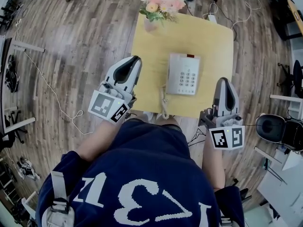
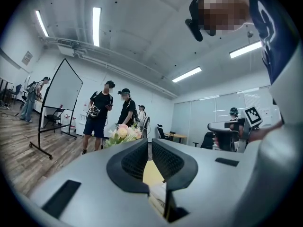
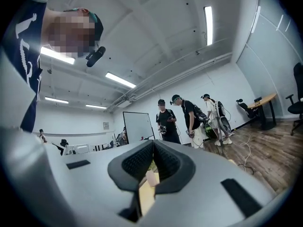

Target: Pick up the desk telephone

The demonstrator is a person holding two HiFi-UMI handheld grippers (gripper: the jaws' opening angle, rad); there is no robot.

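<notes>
Head view: flowers (image 1: 161,4) in vase (image 1: 150,25), telephone (image 1: 183,74)

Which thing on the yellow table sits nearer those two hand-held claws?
The white desk telephone, toward the near edge; the flowers stand at the far edge.

Open-plan office or lab space. Head view: wood-plank floor (image 1: 80,46), loose cable (image 1: 46,82) trailing at 9 o'clock, black office chair (image 1: 272,126) at 4 o'clock. Left gripper view: strip lights (image 2: 96,25) on high white ceiling, wheeled whiteboard (image 2: 61,103) at 9 o'clock, glass partition (image 2: 199,119) at 3 o'clock, standing people (image 2: 98,115) in headsets. Right gripper view: desk (image 3: 263,100) at 3 o'clock.
</notes>
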